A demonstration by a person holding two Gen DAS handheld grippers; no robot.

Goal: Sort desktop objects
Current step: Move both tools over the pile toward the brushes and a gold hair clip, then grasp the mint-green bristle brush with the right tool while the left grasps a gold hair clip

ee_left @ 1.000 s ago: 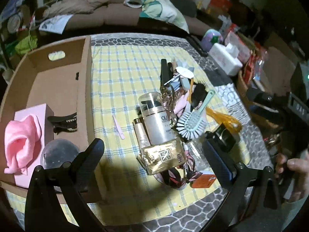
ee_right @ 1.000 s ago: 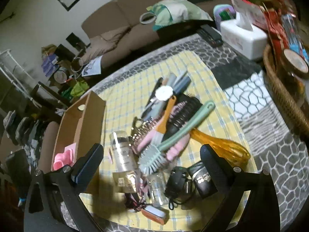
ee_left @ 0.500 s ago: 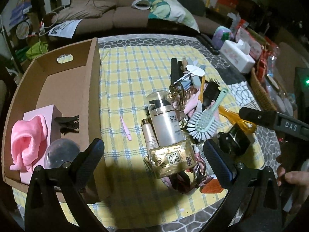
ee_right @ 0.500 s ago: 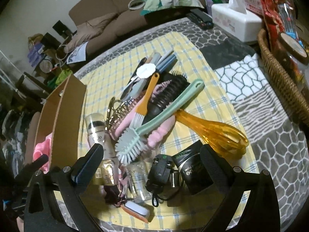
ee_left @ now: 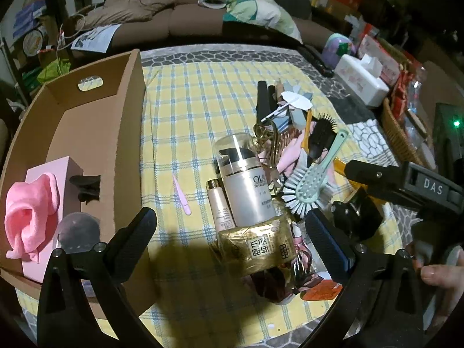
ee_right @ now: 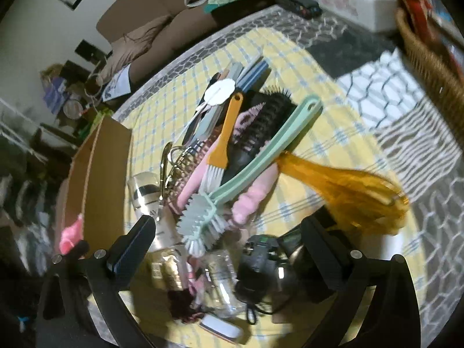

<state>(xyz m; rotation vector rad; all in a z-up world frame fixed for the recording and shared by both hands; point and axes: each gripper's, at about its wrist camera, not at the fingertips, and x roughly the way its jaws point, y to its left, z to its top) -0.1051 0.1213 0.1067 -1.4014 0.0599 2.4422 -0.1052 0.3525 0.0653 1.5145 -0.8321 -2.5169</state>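
Surface [ee_left: 188, 110]: covered with a yellow checked cloth over a grey stone-pattern cover; carries everything below.

Cardboard box [ee_left: 127, 133]: open-topped, at the cloth's left edge, well left of the lotion bottle. Inside it lie a pink towel [ee_left: 29, 211] on a pink carton, a black hair clip [ee_left: 85, 187] and a dark round lid [ee_left: 78, 229].

Left tool [ee_left: 230, 233]: wide open, holding nothing, hanging above the near side of the pile with the gold packet between its fingers.

Right tool [ee_right: 226, 237]: also spread wide and empty, low over the pile's near right side, a black charger [ee_right: 258, 264] and a clear jar [ee_right: 223, 287] between its fingers. In the left view its black body reaches in from the right, a hand [ee_left: 443, 272] at its grip.

Lotion bottle [ee_left: 246, 185]: white with a clear cap, lying at the pile's left side; the landmark for the rest.

Amber brush [ee_right: 342, 185]: right of the bottle, at the pile's far right edge; the view there is blurred, so perhaps a whisk.

Green brush [ee_left: 310, 185]: just right of the bottle, white bristles toward the tools, handle slanting away over a black round hairbrush [ee_left: 322, 133].

Gold packet [ee_left: 258, 246]: touching the bottle's base, on the near side.

Slim beige tube [ee_left: 219, 206]: lying against the bottle's left side.

Orange-handled small brush [ee_right: 224, 139]: beyond the bottle, on a pink cloth.

Pink tweezers [ee_left: 181, 194]: alone on the cloth, between bottle and box.
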